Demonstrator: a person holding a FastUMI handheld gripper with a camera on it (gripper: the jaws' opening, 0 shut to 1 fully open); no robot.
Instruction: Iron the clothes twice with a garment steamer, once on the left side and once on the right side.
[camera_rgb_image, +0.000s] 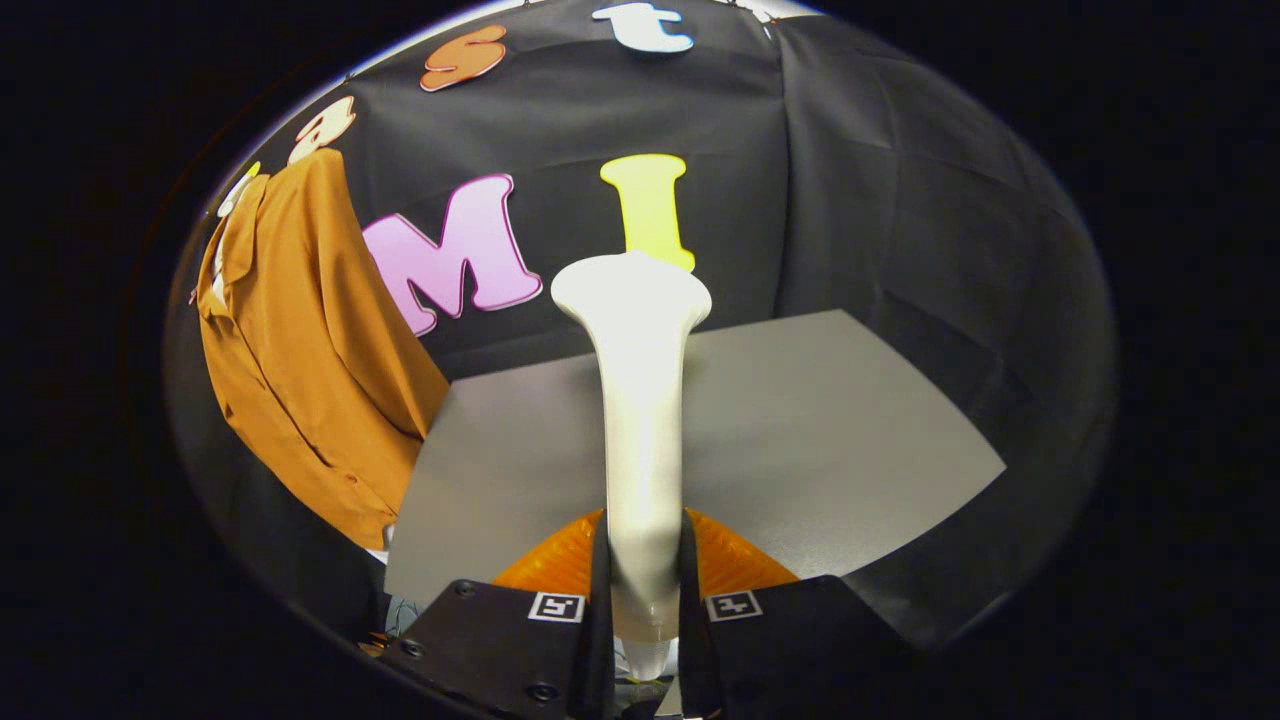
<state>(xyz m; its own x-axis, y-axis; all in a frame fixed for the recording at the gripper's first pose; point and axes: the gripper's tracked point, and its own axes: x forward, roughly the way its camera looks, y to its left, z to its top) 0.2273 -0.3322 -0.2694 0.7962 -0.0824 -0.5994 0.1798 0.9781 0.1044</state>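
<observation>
My gripper (643, 585) is shut on the handle of a white garment steamer (640, 400). Both fingers press its sides. The steamer stands upright between the fingers, its flared head at the top, raised over a grey table (820, 420). An orange-brown shirt (300, 350) hangs against the black cloth wall, off to the left of the steamer and well apart from it. Its collar is at the top and its hem drops below the table's left edge.
The grey table spreads out beyond the fingers, with its left edge next to the shirt's hem. Black cloth walls close in behind and to the right.
</observation>
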